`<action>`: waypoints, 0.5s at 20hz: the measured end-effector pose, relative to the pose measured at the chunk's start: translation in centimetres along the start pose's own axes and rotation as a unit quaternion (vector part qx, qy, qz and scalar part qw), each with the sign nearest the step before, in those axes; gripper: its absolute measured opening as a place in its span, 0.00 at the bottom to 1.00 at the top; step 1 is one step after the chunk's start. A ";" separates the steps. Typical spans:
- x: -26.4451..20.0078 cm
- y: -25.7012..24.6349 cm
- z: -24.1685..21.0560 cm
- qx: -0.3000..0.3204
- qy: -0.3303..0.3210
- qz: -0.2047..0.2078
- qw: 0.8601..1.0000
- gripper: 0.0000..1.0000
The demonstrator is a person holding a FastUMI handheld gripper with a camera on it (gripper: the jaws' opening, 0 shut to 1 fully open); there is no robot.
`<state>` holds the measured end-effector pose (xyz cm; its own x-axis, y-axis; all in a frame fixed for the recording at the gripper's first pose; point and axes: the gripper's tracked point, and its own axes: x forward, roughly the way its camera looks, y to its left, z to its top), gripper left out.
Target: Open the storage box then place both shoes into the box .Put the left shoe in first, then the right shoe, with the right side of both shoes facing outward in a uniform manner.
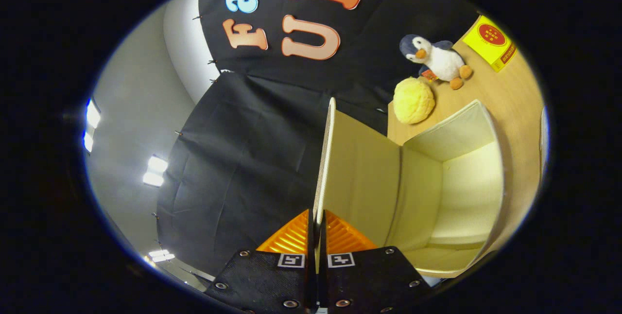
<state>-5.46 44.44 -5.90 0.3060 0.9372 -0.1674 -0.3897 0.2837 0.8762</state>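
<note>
Gripper (317, 221) fingers pressed nearly together, pinching the edge of the storage box lid (326, 158). Both fingers bear on it, one to each side of the thin panel.

Lid: a flat, pale cream panel seen edge-on, running straight ahead from between the fingertips. Its edge is white and rounded; its inner face, smooth and cream-yellow, turns to the right.

Storage box (466, 183): one, lying right of the fingers and ahead of them, with the lid swung wide. Walls pale cream, plain, with a thick padded-looking rim. The interior is lit brightly and shows only bare walls and floor. The lid joins the box along a vertical fold line ahead and right of the fingertips.

The box rests on a light wooden table (515, 95), which stretches away to the right.

Counts beyond the box, far ahead and right:
- one stuffed penguin (437, 59), grey and white with orange beak and feet
- one round yellow plush bun (413, 100), just beside the penguin, nearer the fingers
- one yellow carton (490, 42) with a red round mark, past the penguin

Left of the lid hangs black cloth; further left are a grey wall and ceiling lights.
</note>
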 end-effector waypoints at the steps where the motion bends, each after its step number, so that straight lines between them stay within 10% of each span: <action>1: 1.2 0.5 -0.4 -0.001 -0.001 -0.003 1.000 0.03; 7: 7.2 2.7 -5.8 -0.022 0.049 -0.023 0.998 0.18; 10: 8.1 1.4 -7.7 -0.068 0.065 -0.061 0.994 0.83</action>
<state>-10.17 53.96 -9.50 0.2476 0.9096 -0.3338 -0.4722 0.4141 0.7782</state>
